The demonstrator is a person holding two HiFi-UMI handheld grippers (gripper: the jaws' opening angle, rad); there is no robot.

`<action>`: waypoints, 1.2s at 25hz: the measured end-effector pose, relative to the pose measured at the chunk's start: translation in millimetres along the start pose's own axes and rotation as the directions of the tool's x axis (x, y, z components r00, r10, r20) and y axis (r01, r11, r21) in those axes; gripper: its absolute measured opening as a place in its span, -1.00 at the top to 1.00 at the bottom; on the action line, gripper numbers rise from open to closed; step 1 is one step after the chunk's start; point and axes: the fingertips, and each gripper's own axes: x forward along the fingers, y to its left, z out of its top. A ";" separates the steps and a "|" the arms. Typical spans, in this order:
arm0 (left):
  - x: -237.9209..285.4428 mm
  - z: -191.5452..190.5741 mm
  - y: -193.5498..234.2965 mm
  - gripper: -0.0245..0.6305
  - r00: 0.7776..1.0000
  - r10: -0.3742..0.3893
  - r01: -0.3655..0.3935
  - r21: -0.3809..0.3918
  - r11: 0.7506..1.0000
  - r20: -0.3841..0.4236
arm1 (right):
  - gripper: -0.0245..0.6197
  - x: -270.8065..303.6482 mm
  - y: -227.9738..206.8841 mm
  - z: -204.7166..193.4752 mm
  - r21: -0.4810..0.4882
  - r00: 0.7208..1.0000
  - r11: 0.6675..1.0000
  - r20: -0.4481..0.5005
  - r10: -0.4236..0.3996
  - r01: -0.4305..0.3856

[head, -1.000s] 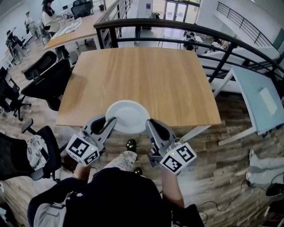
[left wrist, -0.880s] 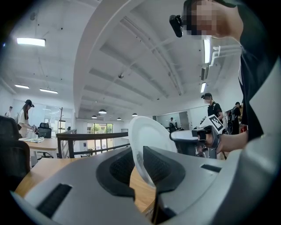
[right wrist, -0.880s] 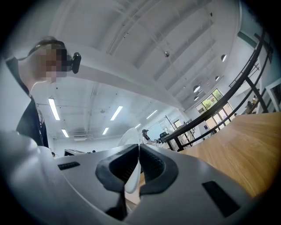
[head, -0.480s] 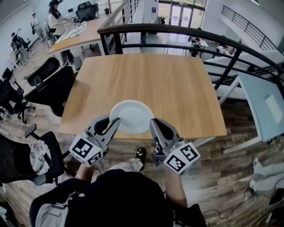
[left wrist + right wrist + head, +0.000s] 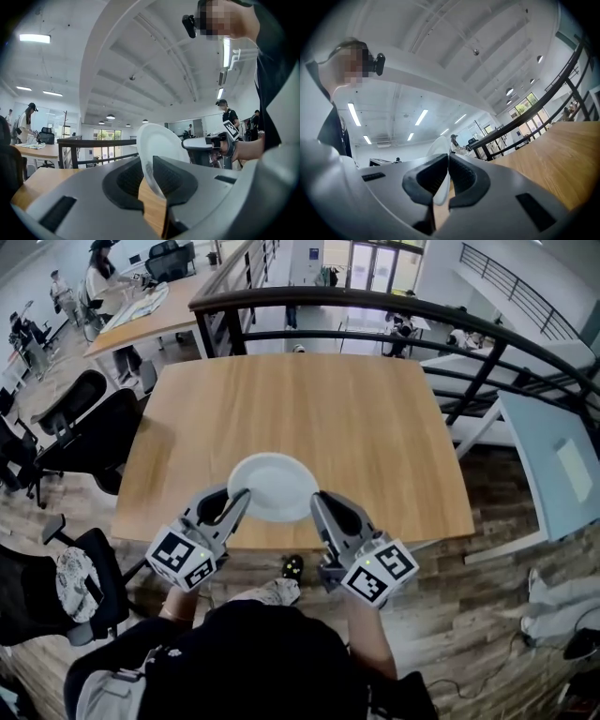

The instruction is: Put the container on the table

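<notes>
The white plate (image 5: 274,486) has come further in over the wooden table (image 5: 309,390) than a second ago and now lies wholly past its near edge. The left gripper (image 5: 236,501) is clamped on the plate's left rim and the right gripper (image 5: 317,502) on its right rim. Whether the plate touches the tabletop cannot be told. A black railing (image 5: 394,310) runs behind the table.

Black railing (image 5: 281,292), wood-plank floor (image 5: 487,615)

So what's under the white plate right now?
The wooden table, near its front edge. The white plate covers that patch, so whether it touches can't be seen. Left gripper and right gripper clamp its rim.
</notes>
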 end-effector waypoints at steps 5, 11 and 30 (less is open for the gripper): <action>21.8 -11.0 12.4 0.76 0.999 -0.023 0.023 -0.013 1.000 -0.024 | 0.85 10.6 -24.8 -3.5 0.010 0.999 0.999 -0.022 -0.042 0.042; 49.1 -15.3 29.9 0.76 0.999 -0.040 0.040 -0.015 0.999 -0.033 | 0.85 25.9 -51.3 0.7 0.003 0.997 0.997 -0.038 -0.073 0.073; 117.6 -40.9 91.5 0.76 0.993 -0.104 0.101 -0.050 0.994 -0.054 | 0.85 85.2 -126.9 0.2 -0.039 0.975 0.984 -0.136 -0.177 0.174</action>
